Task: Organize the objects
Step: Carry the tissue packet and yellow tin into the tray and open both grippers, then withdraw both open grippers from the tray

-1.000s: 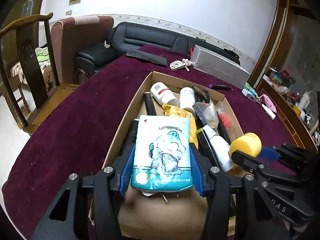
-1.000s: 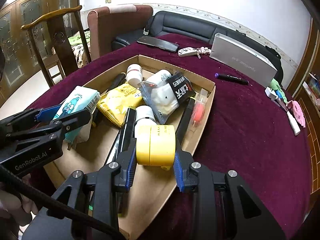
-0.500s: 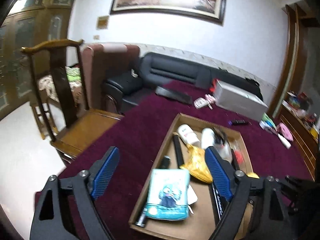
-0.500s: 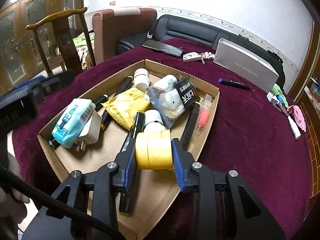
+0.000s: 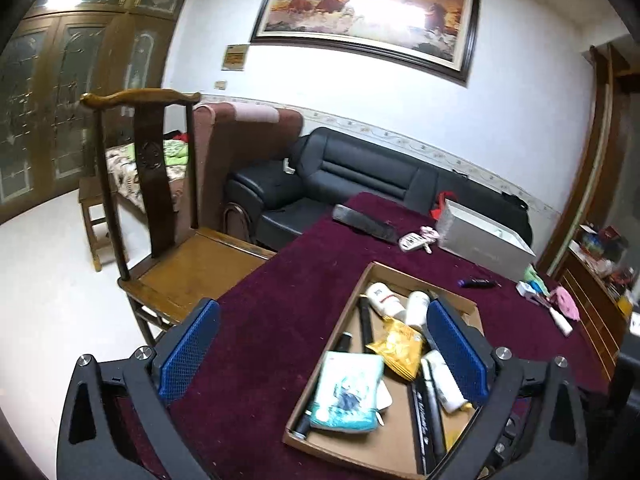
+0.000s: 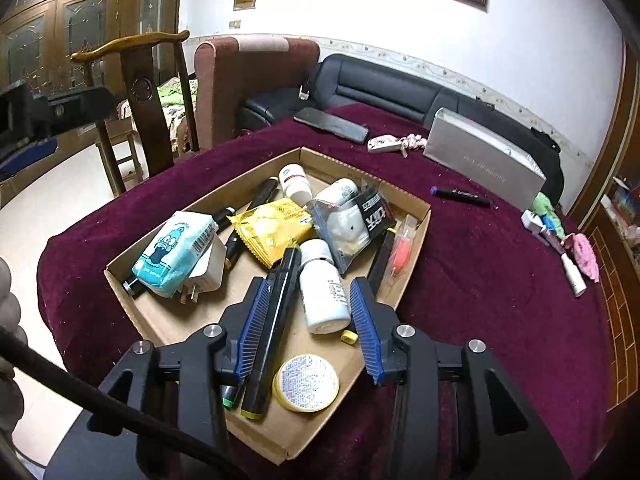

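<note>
Both my tongs stand apart and empty, left gripper (image 5: 323,356) having just widened above the tissue pack (image 5: 347,391), right gripper (image 6: 308,328) just widened over the yellow tin (image 6: 306,382), because each now lies in the cardboard tray (image 6: 416,256).

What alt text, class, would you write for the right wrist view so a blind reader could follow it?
The right gripper hangs open over a cardboard tray on a maroon tablecloth, its jaws just opened. Below lie a round yellow tin, a white bottle and a black marker.
</note>
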Demonstrator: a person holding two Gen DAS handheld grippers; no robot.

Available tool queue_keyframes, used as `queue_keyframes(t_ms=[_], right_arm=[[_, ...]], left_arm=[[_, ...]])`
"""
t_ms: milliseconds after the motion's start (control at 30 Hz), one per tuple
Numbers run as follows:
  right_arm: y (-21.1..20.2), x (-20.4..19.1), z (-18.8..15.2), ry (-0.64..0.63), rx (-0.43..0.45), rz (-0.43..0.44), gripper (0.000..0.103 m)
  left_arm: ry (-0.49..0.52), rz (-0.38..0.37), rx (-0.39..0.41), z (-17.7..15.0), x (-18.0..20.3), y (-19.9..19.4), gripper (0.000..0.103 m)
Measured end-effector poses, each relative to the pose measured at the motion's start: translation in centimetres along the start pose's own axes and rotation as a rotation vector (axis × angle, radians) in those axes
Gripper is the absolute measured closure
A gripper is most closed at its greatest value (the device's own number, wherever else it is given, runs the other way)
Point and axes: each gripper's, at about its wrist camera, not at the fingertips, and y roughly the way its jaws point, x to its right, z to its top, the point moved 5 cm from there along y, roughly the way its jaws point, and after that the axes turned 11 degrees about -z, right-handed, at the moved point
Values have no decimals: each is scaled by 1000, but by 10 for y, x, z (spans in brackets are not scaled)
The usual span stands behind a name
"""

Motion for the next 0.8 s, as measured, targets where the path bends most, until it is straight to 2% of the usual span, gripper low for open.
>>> queue_keyframes(t_ms=[133,367,467,800], right_arm=[[-4,5,0,8,10,-9,59],[-9,18,0,38,21,-33,58],[-10,24,0,52,23,-43,55],[-12,30,-2,64,27,-38,54]], left_arm=[[38,-35,-12,-8,15,0,2],[129,39,-16,-14,35,0,2],[155,68,-5,-13,38,-3,2],[177,81,3,-13,44,-9,2]])
